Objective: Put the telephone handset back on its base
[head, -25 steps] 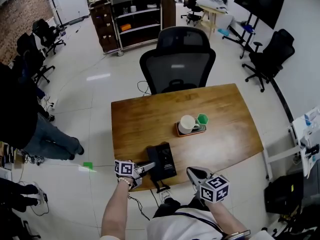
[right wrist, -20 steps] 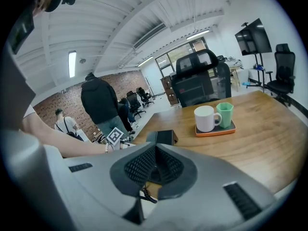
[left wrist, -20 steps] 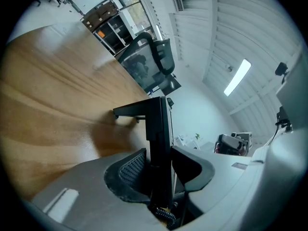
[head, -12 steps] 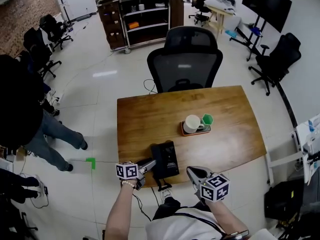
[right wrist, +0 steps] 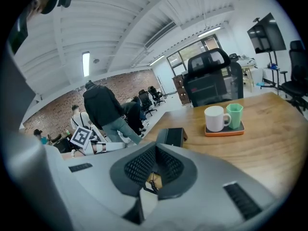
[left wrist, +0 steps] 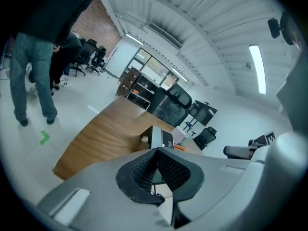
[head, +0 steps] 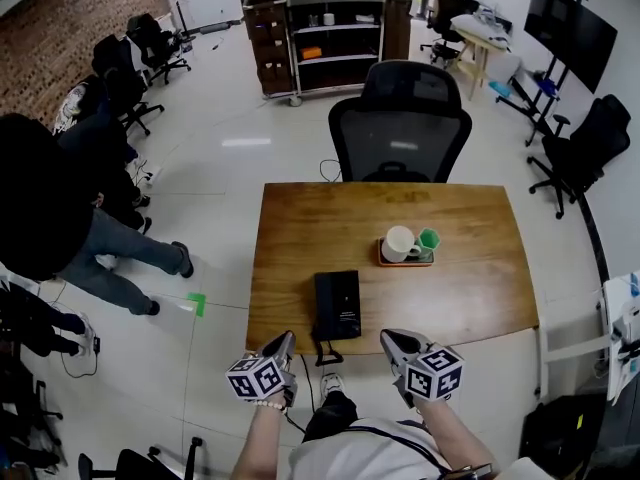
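The black telephone [head: 337,305] sits near the front edge of the wooden table [head: 470,298]. Its handset [head: 325,303] lies along the left side of the base, and the coiled cord [head: 322,354] hangs over the table's edge. My left gripper [head: 282,343] hovers at the front edge, left of the cord, shut with nothing between its fingers. My right gripper [head: 392,340] is to the right of the cord, also shut and empty. In the left gripper view the telephone [left wrist: 159,137] lies ahead beyond the tips. In the right gripper view the telephone [right wrist: 171,136] lies ahead too.
An orange tray [head: 408,260] carries a white mug [head: 398,243] and a green cup [head: 429,240] behind the phone on the right. A black office chair [head: 403,128] stands at the table's far side. People stand at the left [head: 60,208].
My left gripper has drawn back from the telephone's left side to the table's front edge and let go of the handset. The right gripper has hardly moved.
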